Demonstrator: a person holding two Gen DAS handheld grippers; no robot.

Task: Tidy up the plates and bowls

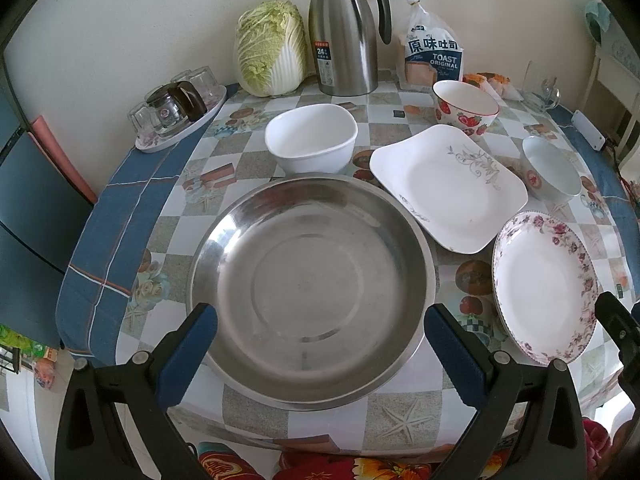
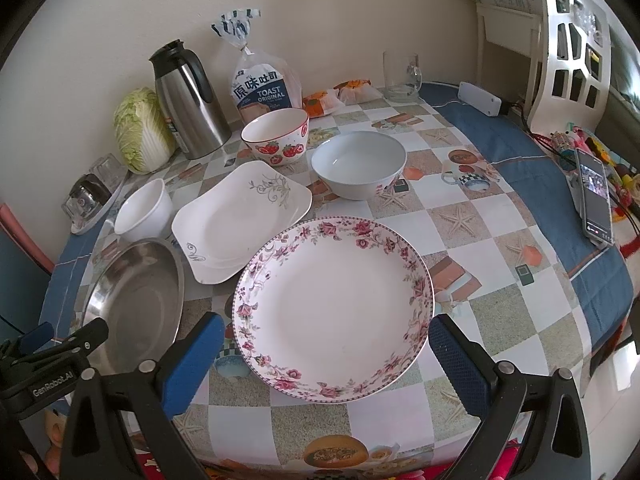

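Observation:
A large steel pan (image 1: 312,288) lies on the checked tablecloth in front of my open, empty left gripper (image 1: 320,340); it also shows at the left of the right wrist view (image 2: 136,304). A round floral plate (image 2: 334,308) lies in front of my open, empty right gripper (image 2: 326,356), and shows in the left wrist view (image 1: 546,284). Behind them are a square white plate (image 1: 448,188) (image 2: 242,220), a white bowl (image 1: 312,138) (image 2: 140,210), a strawberry bowl (image 1: 466,108) (image 2: 276,136) and a pale blue bowl (image 1: 550,168) (image 2: 358,164).
At the back by the wall stand a cabbage (image 1: 270,54), a steel thermos jug (image 1: 344,32) and a toast bag (image 1: 432,48). A tray of glasses (image 1: 176,114) is at the left edge. A glass mug (image 2: 400,76), power strip (image 2: 480,98) and phone (image 2: 596,196) are at the right.

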